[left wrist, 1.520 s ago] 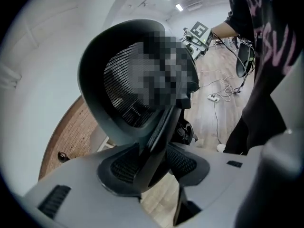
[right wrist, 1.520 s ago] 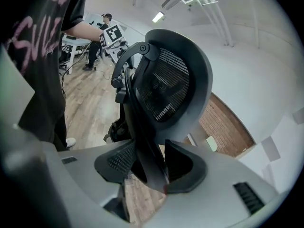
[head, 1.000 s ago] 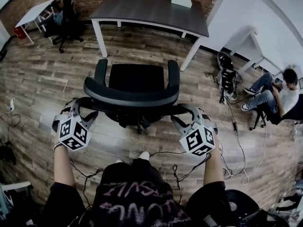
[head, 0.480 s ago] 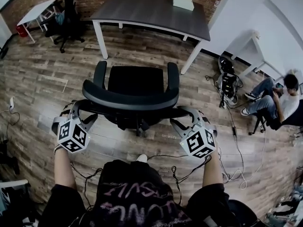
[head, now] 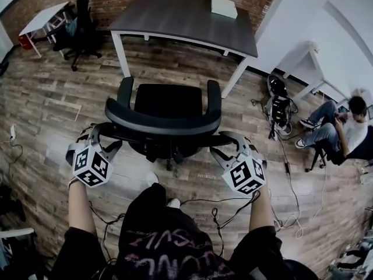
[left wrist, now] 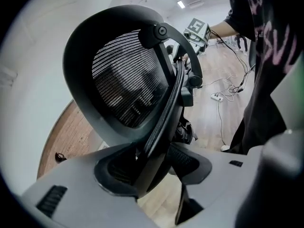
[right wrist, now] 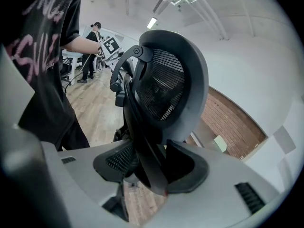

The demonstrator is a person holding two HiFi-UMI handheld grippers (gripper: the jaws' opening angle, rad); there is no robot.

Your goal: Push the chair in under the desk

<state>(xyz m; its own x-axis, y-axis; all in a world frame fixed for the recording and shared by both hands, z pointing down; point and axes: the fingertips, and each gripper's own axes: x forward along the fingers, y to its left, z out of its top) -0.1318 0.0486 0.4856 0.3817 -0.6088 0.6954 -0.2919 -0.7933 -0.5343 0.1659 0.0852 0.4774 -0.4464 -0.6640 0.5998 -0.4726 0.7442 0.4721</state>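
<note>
A black office chair (head: 169, 98) stands on the wood floor, facing the dark desk (head: 180, 13) with a gap between them. Its curved mesh backrest (head: 160, 121) is nearest me. My left gripper (head: 99, 134) is shut on the backrest's left edge, and my right gripper (head: 224, 143) is shut on its right edge. In the left gripper view the backrest (left wrist: 123, 89) rim runs down between the pads of the left gripper (left wrist: 154, 163). The right gripper view shows the backrest (right wrist: 166, 89) frame wedged between the pads of the right gripper (right wrist: 152, 167).
A white box (head: 224, 6) lies on the desk's far right corner. Another black chair (head: 81, 22) and a white table (head: 44, 16) stand far left. A seated person (head: 344, 127), a bag (head: 280, 98) and floor cables (head: 285, 203) are to the right. White desk legs (head: 122, 54) flank the opening.
The person has stepped forward with the left leg. The chair and both grippers have edged a little toward the desk; both grips on the backrest are unchanged.
</note>
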